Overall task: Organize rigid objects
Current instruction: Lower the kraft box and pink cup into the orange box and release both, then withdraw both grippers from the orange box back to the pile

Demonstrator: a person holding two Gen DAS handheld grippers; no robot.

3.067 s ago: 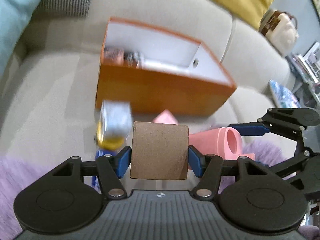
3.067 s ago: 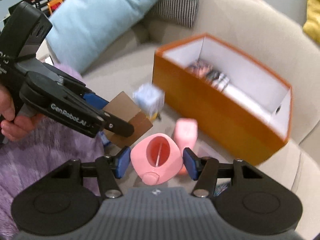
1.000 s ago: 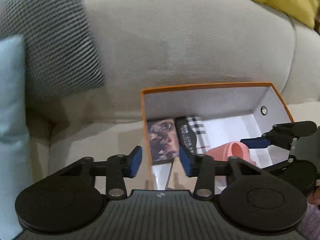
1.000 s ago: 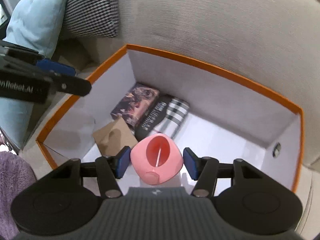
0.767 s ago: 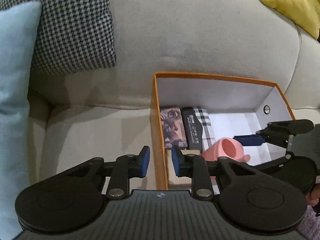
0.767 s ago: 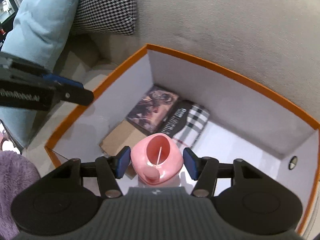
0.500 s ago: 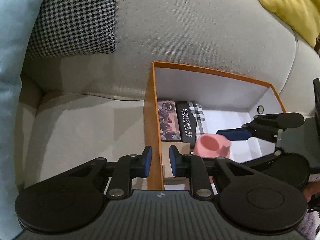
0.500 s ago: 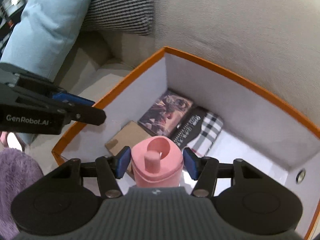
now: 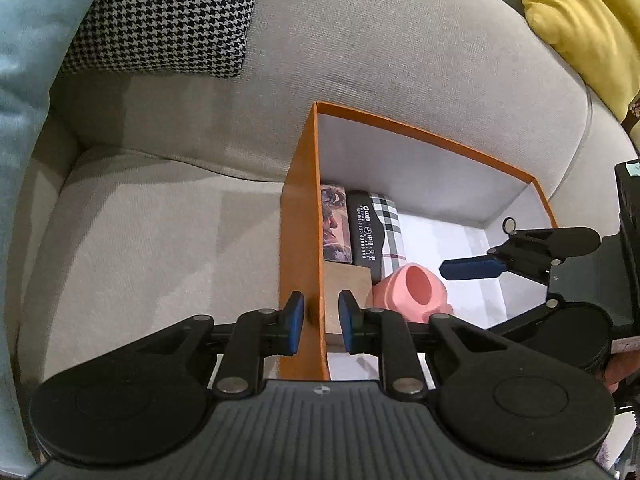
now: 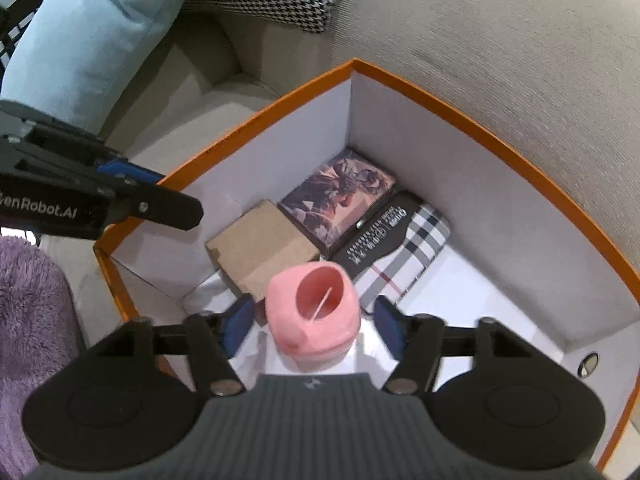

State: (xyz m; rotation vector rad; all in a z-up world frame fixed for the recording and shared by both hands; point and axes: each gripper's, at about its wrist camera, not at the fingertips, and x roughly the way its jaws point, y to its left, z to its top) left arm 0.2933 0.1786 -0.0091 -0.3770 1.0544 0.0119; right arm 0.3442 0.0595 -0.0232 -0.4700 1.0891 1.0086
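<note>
An orange box [image 10: 460,96] with a white inside stands on the sofa seat. On its floor lie a picture-covered case [image 10: 340,196], a black and plaid case [image 10: 400,236] and a brown cardboard box [image 10: 260,248]. A pink cup-like thing [image 10: 314,312] rests beside the cardboard box, between the pads of my right gripper [image 10: 314,320]. Those jaws are opening, and a gap shows on both sides of the pink thing. My left gripper [image 9: 320,316] stands astride the orange box's left wall [image 9: 300,240], jaws narrowly apart and holding nothing.
A houndstooth cushion [image 9: 168,16] and a light blue cushion [image 10: 92,28] lean at the sofa's back left. A yellow cushion [image 9: 580,20] lies at the back right. A purple fluffy blanket [image 10: 32,300] lies in front of the box at the left.
The cardboard box left my left gripper and now lies in the orange box. That gripper narrowed and shifted over the left wall. My right pads have come off the pink thing.
</note>
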